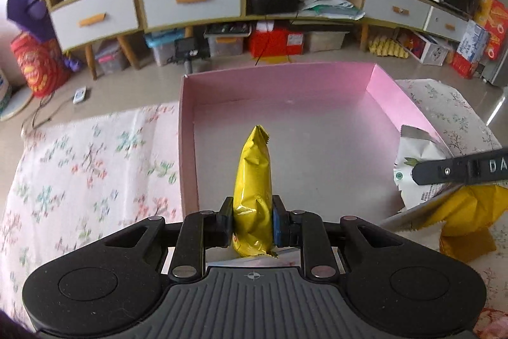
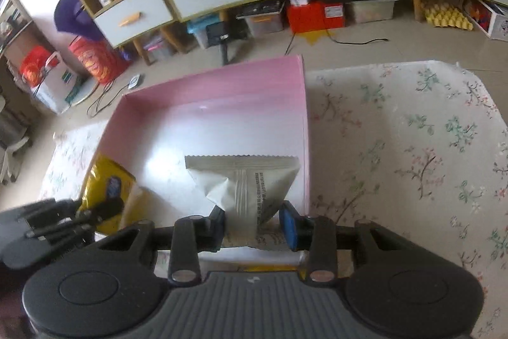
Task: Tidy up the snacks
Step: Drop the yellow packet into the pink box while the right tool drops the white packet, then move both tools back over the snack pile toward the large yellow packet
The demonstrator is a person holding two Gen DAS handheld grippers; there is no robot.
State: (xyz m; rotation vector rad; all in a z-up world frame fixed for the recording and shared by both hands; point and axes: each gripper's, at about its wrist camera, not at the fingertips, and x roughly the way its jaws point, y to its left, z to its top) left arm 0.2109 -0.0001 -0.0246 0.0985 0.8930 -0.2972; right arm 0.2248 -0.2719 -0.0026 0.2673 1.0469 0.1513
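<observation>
My left gripper (image 1: 253, 220) is shut on a yellow snack packet (image 1: 254, 180) and holds it upright over the near left part of an open pink box (image 1: 279, 78). My right gripper (image 2: 255, 224) is shut on a white snack packet (image 2: 247, 183) over the box's near right corner (image 2: 222, 78). In the left wrist view the white packet (image 1: 419, 148) and one right finger (image 1: 460, 170) show at the right edge. In the right wrist view the yellow packet (image 2: 108, 183) and the left gripper (image 2: 47, 221) show at the left. The box floor is bare.
The box stands on a table with a floral cloth (image 2: 412, 148). More yellow packaging (image 1: 470, 218) lies on the cloth to the right of the box. Behind are a floor, a low cabinet with drawers (image 1: 190, 2) and storage boxes.
</observation>
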